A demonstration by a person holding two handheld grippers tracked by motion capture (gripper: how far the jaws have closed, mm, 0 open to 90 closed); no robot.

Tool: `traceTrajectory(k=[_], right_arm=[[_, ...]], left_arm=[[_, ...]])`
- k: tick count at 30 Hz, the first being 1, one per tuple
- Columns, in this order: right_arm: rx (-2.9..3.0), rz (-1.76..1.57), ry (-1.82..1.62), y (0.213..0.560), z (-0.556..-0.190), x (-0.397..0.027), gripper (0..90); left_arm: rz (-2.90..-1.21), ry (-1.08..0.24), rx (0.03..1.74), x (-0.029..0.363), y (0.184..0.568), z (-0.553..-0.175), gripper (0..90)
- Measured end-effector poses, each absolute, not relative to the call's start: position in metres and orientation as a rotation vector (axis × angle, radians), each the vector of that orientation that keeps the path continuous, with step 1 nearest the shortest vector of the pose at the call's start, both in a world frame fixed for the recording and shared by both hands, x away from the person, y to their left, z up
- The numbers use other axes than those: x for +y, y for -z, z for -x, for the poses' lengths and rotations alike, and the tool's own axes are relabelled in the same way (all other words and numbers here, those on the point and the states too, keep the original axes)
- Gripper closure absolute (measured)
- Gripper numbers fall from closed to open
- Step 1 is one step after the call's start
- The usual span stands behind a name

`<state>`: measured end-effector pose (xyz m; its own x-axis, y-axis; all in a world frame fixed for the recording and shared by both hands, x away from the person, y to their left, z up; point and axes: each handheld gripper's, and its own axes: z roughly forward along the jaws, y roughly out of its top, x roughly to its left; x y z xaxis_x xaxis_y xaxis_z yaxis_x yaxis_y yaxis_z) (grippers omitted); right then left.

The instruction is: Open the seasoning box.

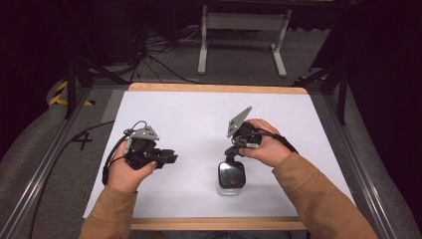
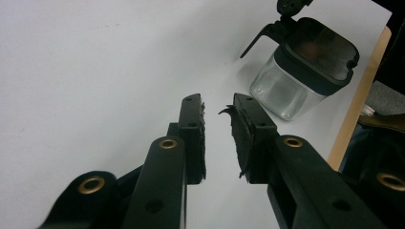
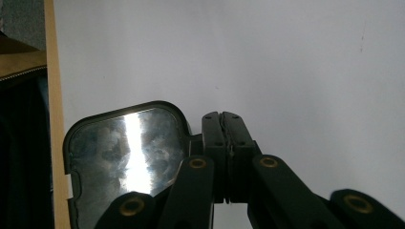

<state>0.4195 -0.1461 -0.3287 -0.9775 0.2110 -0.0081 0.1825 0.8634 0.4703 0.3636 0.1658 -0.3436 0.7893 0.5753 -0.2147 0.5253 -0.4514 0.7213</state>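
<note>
A small clear jar with a dark glossy lid stands on the white table top near its front edge. My right gripper points down at the far rim of the lid. In the right gripper view its jaws are pressed together beside the lid, and nothing shows between them. My left gripper rests at the left in a hand and points right toward the jar. Its jaws stand apart with only bare table between the worn pads.
A wooden strip edges the table at front and back. Metal rails run along both sides. Behind the table are floor cables and a white stand. Bare white surface lies between and beyond the hands.
</note>
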Motion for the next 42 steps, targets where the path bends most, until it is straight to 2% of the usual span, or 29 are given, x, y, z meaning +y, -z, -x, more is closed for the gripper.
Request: traceTrajectory(k=[42], right_arm=[[3.014,-0.414,-0.748,0.330,-0.426,-0.151,90.0]], left_arm=[[-2.179,-0.049,0.788,0.154,0.349,-0.365,73.7]])
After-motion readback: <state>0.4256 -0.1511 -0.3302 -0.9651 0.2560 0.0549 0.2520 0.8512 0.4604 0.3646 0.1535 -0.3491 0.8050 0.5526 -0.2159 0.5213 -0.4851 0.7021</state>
